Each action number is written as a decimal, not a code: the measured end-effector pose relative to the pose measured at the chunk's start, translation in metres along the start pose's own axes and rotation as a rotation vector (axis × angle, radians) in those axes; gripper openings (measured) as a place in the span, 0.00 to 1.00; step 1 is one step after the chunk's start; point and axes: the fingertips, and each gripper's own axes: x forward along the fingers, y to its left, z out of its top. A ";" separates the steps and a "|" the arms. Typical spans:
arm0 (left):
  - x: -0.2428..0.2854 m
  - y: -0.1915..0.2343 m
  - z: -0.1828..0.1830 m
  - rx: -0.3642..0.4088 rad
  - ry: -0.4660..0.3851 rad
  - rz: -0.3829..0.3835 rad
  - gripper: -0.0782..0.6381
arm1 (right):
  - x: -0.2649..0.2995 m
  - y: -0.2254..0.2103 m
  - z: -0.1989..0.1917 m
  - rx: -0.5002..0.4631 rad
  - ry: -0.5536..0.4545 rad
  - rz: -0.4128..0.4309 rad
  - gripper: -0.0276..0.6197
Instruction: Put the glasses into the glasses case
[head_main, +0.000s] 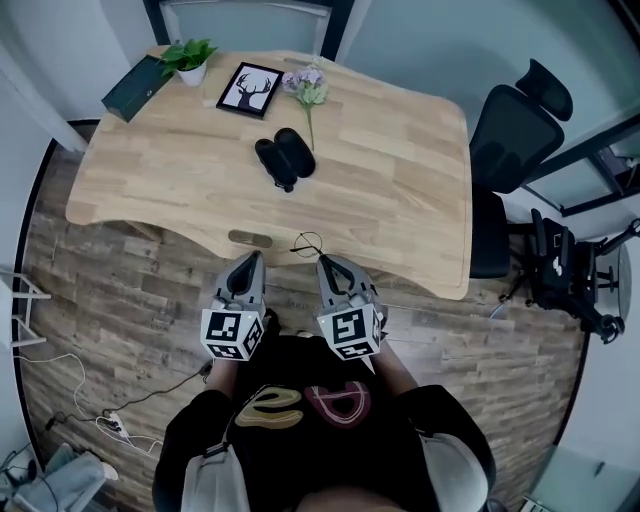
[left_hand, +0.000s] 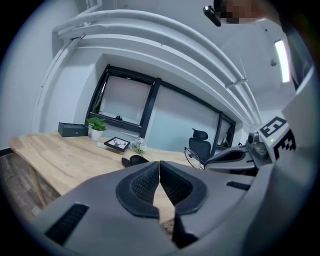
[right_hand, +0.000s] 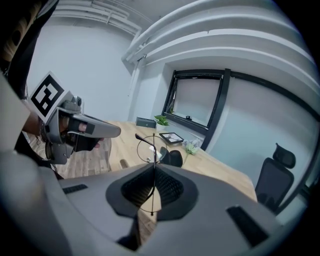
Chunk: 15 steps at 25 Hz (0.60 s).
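Note:
The black glasses case (head_main: 285, 158) lies open near the middle of the wooden table (head_main: 400, 190); it also shows in the left gripper view (left_hand: 134, 160) and the right gripper view (right_hand: 172, 158). My right gripper (head_main: 325, 262) (right_hand: 153, 170) is shut on thin wire-frame glasses (head_main: 308, 243) (right_hand: 148, 147), held just over the table's near edge, well short of the case. Beside it, my left gripper (head_main: 247, 260) (left_hand: 159, 165) is shut with nothing in it. The glasses (left_hand: 192, 156) show at the right gripper's tip in the left gripper view.
At the table's far side stand a dark box (head_main: 135, 88), a potted plant (head_main: 190, 58), a framed deer picture (head_main: 248, 88) and a flower sprig (head_main: 307, 88). A black office chair (head_main: 515, 130) stands to the right. Cables lie on the floor at the left.

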 end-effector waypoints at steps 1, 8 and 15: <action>0.003 0.005 0.002 -0.001 0.001 -0.004 0.13 | 0.005 0.000 0.002 0.002 0.004 -0.004 0.07; 0.015 0.043 0.012 -0.004 0.014 -0.027 0.13 | 0.037 0.001 0.022 0.024 0.028 -0.043 0.07; 0.024 0.081 0.023 0.002 0.019 -0.056 0.13 | 0.066 0.002 0.037 0.066 0.054 -0.101 0.07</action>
